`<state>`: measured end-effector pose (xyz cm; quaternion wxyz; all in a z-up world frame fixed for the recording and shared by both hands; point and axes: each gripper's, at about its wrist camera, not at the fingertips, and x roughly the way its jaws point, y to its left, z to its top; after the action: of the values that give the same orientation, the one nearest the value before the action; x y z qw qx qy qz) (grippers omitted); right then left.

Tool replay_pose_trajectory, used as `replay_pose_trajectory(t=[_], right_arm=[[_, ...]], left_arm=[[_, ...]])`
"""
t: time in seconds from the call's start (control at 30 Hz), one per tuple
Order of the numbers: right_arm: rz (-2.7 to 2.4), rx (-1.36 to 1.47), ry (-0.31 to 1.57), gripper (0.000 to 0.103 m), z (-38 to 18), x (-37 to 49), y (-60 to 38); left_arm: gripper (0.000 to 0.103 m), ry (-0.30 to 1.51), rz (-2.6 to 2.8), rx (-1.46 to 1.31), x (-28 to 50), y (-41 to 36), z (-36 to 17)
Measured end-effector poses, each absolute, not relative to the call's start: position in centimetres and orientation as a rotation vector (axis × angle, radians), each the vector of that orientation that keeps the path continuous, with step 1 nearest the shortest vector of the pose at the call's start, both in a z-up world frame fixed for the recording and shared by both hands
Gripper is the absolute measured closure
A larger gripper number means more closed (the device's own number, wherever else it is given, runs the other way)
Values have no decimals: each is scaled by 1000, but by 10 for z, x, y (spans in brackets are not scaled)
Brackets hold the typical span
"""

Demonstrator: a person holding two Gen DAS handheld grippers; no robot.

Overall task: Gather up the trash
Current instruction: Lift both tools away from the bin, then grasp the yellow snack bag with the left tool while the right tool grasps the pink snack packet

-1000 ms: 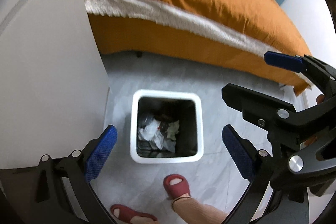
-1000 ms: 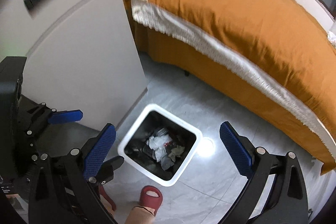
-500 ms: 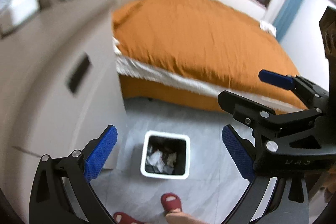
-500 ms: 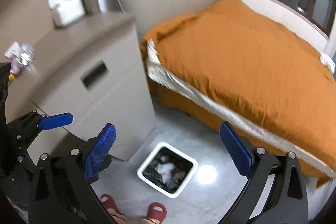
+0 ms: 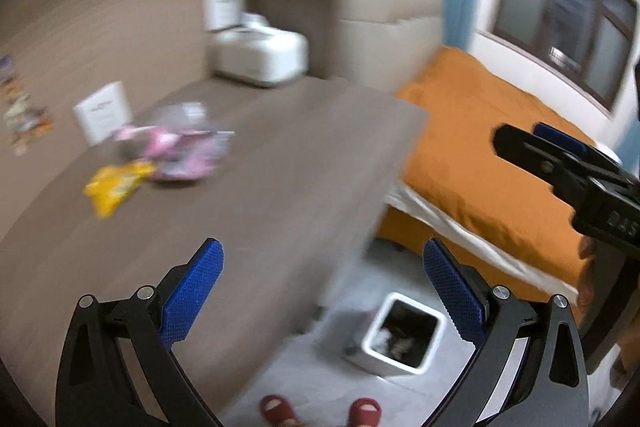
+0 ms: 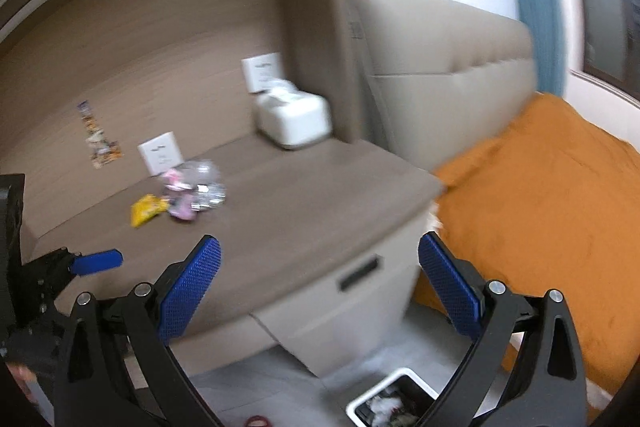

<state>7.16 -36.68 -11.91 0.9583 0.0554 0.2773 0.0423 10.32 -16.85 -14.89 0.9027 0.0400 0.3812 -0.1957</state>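
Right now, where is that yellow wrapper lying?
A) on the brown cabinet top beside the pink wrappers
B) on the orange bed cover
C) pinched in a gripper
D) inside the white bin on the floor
A: the yellow wrapper lies on the cabinet top next to the pink wrappers, and both grippers are open and empty.

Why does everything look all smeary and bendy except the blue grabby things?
Left wrist view: the yellow wrapper and nightstand top are motion-blurred, while the left gripper stays sharp. Right wrist view: same smear on the tissue box; the right gripper is crisp. Fisheye lenses bend edges.
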Motion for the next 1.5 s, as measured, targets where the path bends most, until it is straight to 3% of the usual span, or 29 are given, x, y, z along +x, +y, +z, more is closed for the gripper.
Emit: replay_pose_trajectory(t=[0.6,1.23,1.27,1.43,1.5], right_arm=[[248,95,703,4,-124,189,-216],[119,226,924,5,-192,287,-164],[113,234,929,7,-195,288,-164],[87,188,962,60,-208,290,-155],[94,165,946,64,-208,285,-152]], left_arm=[[5,785,-242,-28,218,8,-165],[6,951,-555,193,326,7,-243],[11,940,-552,204,326,6,-243],[42,912,-559,208,327,8,-239],[53,899,-550,194,324,11,-238]])
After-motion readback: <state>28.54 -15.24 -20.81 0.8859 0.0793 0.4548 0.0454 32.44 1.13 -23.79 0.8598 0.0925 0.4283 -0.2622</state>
